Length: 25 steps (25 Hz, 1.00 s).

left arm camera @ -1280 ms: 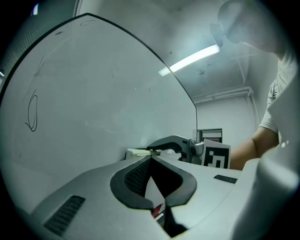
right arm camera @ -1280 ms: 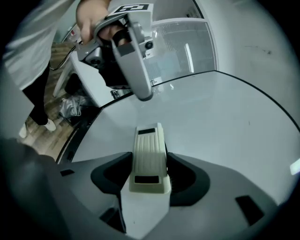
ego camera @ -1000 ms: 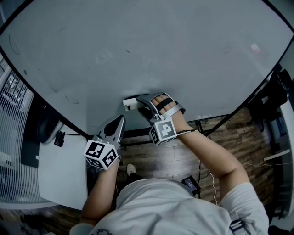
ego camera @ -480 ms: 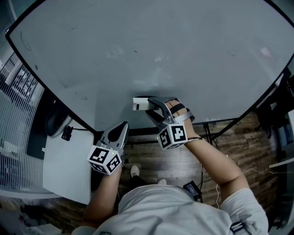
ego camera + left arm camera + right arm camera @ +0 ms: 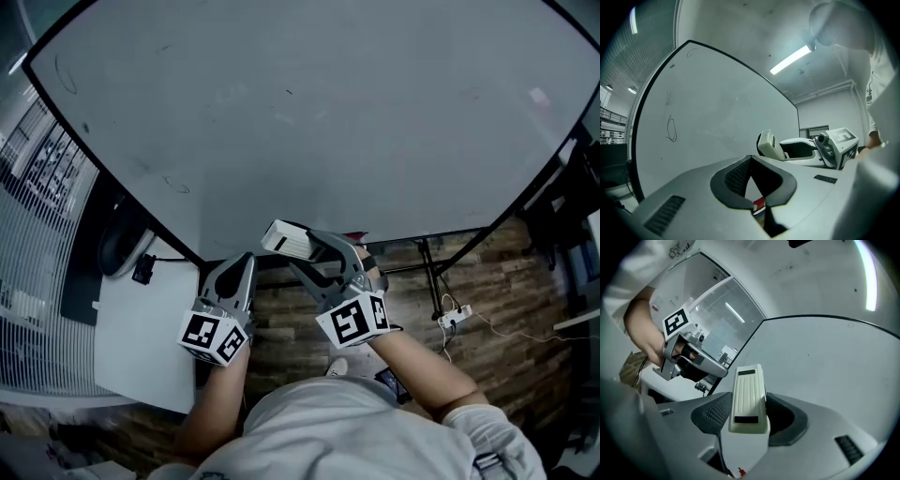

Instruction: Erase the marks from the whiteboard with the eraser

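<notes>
Eraser is pinched in the right gripper by the whiteboard's bottom edge, left gripper closed on nothing just below it, and I'd say mostly done, with faint marks left near its left edge.

I had the left tool low in front of my body, its jaws together with nothing between them. The right tool sat just beside it, angled up and to the left, jaws clamped on the eraser. My left forearm and right forearm were bent in close.
</notes>
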### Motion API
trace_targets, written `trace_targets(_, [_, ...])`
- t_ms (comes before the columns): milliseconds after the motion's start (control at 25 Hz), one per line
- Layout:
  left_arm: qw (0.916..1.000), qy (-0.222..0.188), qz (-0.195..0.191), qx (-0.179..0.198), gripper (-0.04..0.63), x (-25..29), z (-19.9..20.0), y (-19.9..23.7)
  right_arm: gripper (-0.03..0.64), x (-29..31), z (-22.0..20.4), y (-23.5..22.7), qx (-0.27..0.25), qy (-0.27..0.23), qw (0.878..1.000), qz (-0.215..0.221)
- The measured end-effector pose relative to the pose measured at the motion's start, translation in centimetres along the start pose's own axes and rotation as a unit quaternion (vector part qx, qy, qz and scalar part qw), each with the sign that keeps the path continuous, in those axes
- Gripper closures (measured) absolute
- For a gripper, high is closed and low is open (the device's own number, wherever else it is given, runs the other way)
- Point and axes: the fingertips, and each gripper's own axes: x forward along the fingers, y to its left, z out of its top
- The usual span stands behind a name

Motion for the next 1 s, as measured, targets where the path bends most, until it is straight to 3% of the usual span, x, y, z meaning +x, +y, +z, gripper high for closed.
trace_targets(440, [0.9988,-0.024,-0.041,0.008,0.588,-6.9,2.7,-1.0,0.385,-2.3,4.6,3.6,0.125,-0.006,0.991,-0.036])
trace_targets(640, [0.9972,-0.032,-0.067,0.003,0.588,-11.1,3.3,-2.0,0.385,-4.6,6.6,6.2,0.217,-0.025,0.975,-0.048])
trace_targets(1000, [0.9944,-0.024,-0.102,-0.015,0.588,-18.5,2.4,-4.6,0.385,-9.1,9.7,12.9,0.302,-0.036,0.951,-0.054])
